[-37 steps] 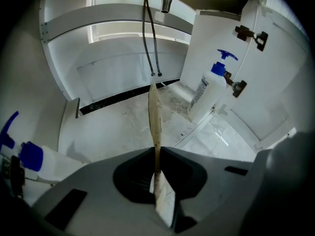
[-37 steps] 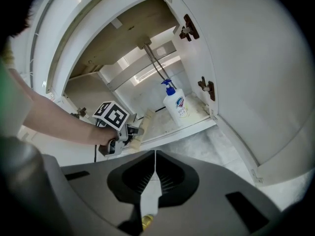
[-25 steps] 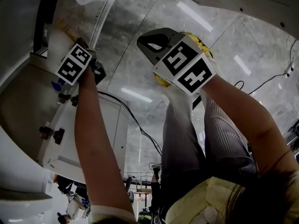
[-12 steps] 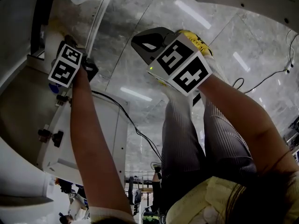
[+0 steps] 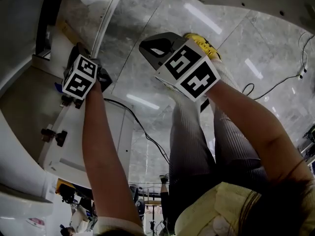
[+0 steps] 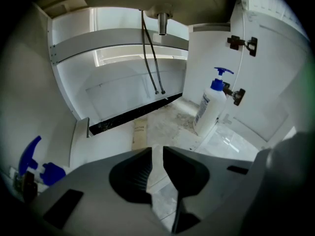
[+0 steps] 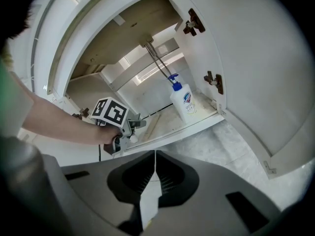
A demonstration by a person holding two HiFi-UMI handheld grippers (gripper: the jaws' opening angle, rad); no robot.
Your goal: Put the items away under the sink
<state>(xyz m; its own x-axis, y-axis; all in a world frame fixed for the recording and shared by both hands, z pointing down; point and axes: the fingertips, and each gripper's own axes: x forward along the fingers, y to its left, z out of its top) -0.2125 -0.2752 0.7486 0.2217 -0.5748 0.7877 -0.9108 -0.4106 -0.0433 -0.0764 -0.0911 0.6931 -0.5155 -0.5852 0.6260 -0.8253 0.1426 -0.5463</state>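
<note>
The under-sink cabinet stands open. A white pump bottle [image 6: 210, 105] with a blue pump stands upright on the cabinet floor [image 6: 170, 124] at the right, also in the right gripper view [image 7: 183, 103]. A flat tan box [image 6: 140, 133] lies on that floor, a short way ahead of my left gripper [image 6: 157, 154]. Its jaws are slightly apart, with nothing between them. From the right gripper view, the left gripper [image 7: 137, 124] hovers at the cabinet's front edge. My right gripper [image 7: 154, 163] is shut and empty, held back over the marble floor [image 5: 147, 45].
Hoses [image 6: 151, 58] hang from the drain at the cabinet's back. The open right door [image 6: 268, 82] carries two hinges. A blue spray trigger [image 6: 35, 162] shows at far left. A black cable [image 5: 142, 127] trails on the floor beside the person's legs and a yellow shoe [image 5: 205, 44].
The left gripper reached further toward the cabinet half a second ago and has since drawn back a little. The right gripper has barely shifted.
</note>
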